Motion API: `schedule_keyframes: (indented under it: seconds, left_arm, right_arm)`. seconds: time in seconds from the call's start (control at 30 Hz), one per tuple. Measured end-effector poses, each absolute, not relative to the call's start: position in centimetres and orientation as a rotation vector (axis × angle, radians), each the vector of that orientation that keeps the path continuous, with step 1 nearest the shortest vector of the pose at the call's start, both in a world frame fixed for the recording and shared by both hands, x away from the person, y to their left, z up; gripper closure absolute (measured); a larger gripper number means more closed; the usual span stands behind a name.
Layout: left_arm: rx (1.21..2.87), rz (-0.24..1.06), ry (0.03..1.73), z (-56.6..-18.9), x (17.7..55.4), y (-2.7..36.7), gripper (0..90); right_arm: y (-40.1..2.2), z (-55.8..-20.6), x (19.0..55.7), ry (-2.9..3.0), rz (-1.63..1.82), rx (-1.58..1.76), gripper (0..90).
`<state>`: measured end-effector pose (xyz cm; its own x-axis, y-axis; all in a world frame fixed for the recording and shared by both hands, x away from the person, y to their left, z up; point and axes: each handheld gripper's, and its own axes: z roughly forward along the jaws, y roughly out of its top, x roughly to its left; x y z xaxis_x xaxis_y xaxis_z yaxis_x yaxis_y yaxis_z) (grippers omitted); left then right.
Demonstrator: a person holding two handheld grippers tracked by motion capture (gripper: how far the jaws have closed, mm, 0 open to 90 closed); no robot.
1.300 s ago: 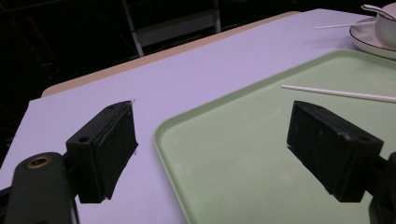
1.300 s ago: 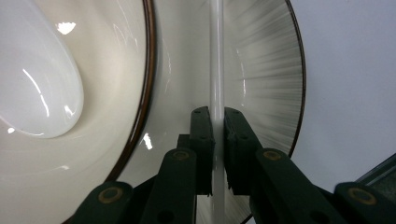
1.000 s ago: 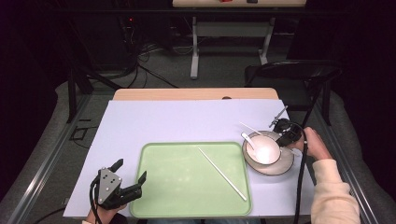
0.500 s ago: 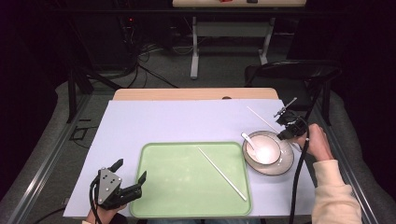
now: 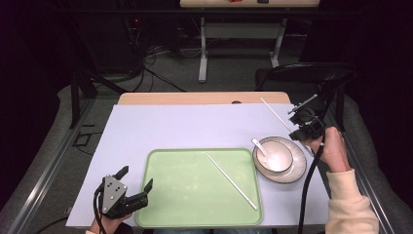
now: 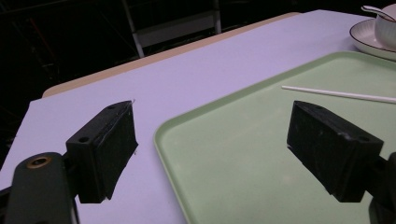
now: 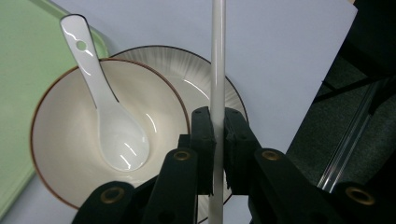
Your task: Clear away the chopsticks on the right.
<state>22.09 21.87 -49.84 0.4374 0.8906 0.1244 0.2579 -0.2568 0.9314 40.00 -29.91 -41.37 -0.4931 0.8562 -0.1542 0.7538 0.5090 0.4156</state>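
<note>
At about four o'clock on the tabletop [image 5: 195, 127], the right claw [image 7: 218, 140] is pinched on a white chopstick [image 7: 217, 70], which runs up between the jaws and points toward one o'clock in the high view. Just beneath it stands a cream bowl [image 7: 60, 154] on a plate [image 7: 205, 88], with a white spoon [image 7: 105, 112] lying inside the bowl. A second chopstick [image 5: 231, 181] lies slantwise on the green tray [image 5: 170, 195] at six o'clock. The left claw [image 6: 212, 149] hangs spread wide and empty at the tray's seven o'clock corner; whether it touches the surface is hard to tell.
</note>
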Motion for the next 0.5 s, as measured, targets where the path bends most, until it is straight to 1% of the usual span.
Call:
schedule_keyframes:
  seconds: [0.33,0.5]
  left_arm:
    - [1.755,0.852,0.992,-49.8,22.1,21.9,15.5]
    - [1.762,0.850,0.992,-49.9,22.2,21.8,15.5]
  right_arm:
    - [-28.3,-39.5,37.8,2.398,0.479,1.352,83.9]
    - [-26.3,-39.0,36.4,2.426,0.499,1.307,83.9]
